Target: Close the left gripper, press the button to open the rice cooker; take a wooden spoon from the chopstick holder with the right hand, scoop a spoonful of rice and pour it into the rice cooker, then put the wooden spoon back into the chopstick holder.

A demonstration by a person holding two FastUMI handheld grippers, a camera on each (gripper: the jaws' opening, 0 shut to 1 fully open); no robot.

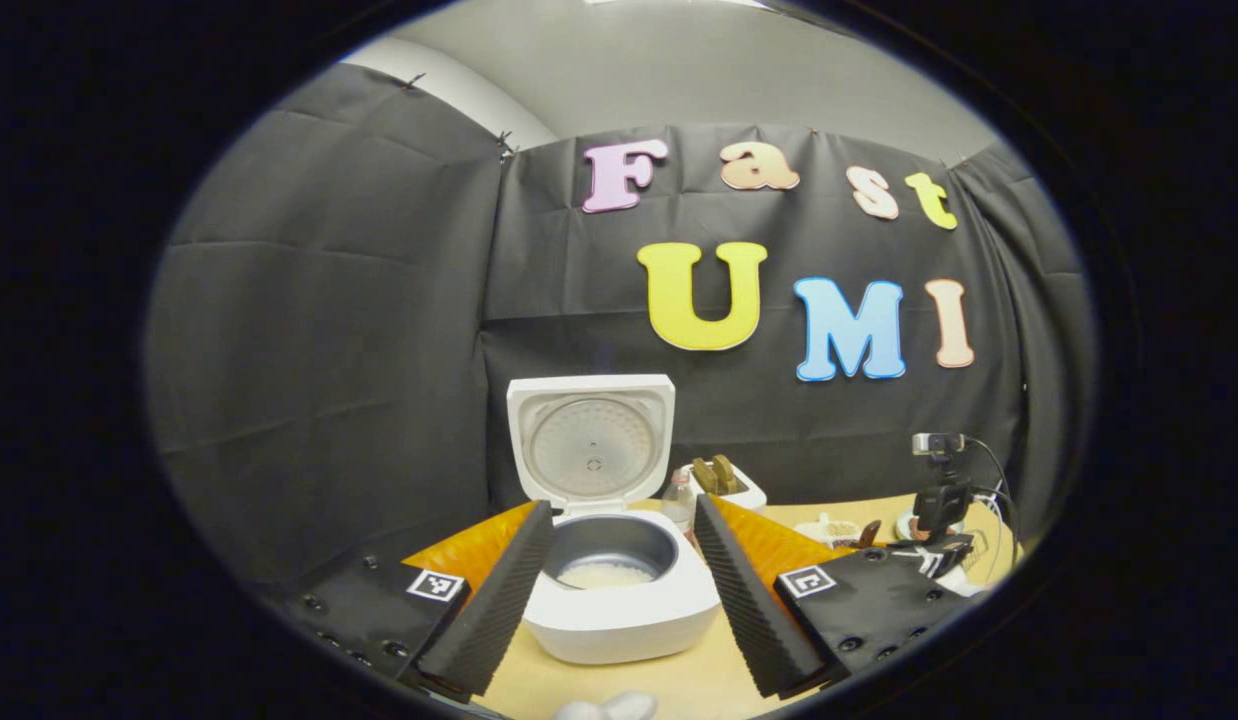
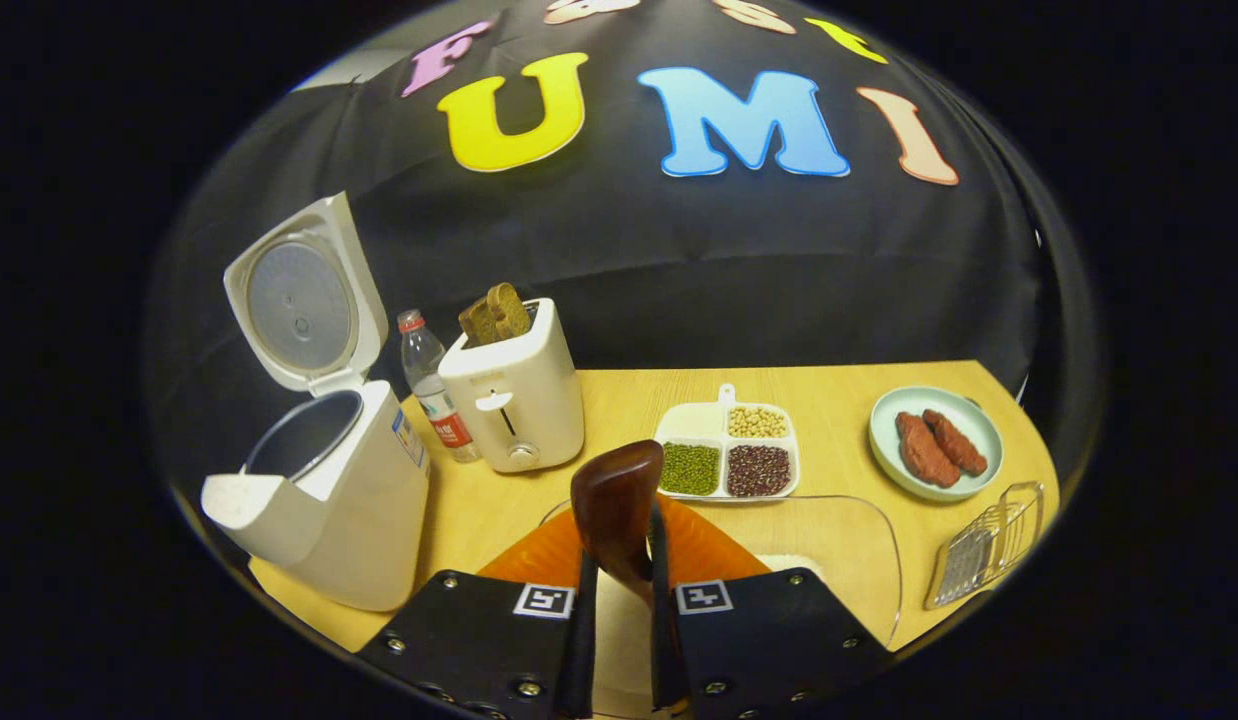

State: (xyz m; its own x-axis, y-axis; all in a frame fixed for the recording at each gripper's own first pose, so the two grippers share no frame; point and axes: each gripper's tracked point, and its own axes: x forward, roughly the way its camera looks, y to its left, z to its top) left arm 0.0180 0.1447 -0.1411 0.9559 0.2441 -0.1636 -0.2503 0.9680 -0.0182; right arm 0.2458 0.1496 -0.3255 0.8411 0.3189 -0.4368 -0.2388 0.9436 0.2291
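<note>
Wooden spoon point(image 2: 615, 505) in right gripper point(image 2: 619, 610)

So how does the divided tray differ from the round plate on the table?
The divided tray is pale, squarish and split into compartments holding dry beans and grains; the round plate is pale green, undivided, and holds two reddish-brown sausages. The tray sits nearer the toaster, the plate farther right. Both rest flat on the wooden table.

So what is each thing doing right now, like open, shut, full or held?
Rice cooker: lid up, some rice inside.
Wooden spoon: held in right claw.
Left claw: open.
Toaster: bread sticking up.
Divided tray: beans in three sections.
Plate: holds two sausages.
</note>
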